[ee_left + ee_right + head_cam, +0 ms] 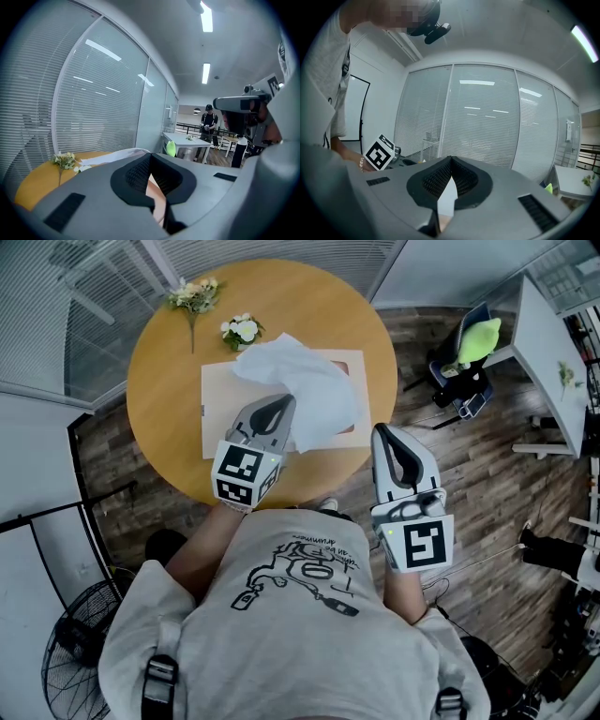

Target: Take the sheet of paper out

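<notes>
- Your left gripper [281, 407] has its jaws pressed together, apparently pinching a fold of the crumpled sheet of thin white paper [302, 382], which billows above the flat pale cardboard box [217, 407] on the round wooden table [159, 362].
- Your right gripper [386, 433] is closed on nothing, just off the table's near edge.
- Expect the sheet to be light, limp and easily torn; grip near an edge and pull gently.

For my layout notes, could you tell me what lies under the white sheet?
Under the white sheet, a flat cream box on the round table; the box's middle is covered.
</notes>
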Available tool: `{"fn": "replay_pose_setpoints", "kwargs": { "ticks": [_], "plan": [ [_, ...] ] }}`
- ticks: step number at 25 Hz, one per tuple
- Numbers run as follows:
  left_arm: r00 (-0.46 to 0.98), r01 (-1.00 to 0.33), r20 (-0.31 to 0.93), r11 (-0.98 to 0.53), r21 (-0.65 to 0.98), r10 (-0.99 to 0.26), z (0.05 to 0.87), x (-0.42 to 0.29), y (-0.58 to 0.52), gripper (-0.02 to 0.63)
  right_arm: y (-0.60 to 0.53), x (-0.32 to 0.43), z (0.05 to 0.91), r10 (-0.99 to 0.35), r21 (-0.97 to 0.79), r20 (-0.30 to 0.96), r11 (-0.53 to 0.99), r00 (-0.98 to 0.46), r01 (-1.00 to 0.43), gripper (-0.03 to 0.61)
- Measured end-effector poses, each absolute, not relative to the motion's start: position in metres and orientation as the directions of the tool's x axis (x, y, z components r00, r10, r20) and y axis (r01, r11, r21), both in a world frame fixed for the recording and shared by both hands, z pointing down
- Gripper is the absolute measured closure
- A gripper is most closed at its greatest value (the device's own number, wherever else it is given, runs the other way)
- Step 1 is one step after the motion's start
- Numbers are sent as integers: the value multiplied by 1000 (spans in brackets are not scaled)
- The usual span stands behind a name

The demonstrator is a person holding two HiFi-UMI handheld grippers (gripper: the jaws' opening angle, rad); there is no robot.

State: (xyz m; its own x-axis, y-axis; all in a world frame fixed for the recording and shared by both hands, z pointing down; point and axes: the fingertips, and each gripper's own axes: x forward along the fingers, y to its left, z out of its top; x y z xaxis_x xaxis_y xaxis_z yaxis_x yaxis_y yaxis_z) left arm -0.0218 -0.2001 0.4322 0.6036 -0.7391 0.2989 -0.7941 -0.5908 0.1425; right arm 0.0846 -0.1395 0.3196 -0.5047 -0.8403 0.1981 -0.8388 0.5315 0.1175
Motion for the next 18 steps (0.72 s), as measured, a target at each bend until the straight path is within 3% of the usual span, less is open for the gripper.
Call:
{"fn": "replay_pose_setpoints", "kwargs": {
  "ticks": [18],
  "plan": [
    [574,-818,184,-568,87,-798,363,-41,-172,594,-133,89,322,-845,136,212,523,-491,-841,571]
  ]
}}
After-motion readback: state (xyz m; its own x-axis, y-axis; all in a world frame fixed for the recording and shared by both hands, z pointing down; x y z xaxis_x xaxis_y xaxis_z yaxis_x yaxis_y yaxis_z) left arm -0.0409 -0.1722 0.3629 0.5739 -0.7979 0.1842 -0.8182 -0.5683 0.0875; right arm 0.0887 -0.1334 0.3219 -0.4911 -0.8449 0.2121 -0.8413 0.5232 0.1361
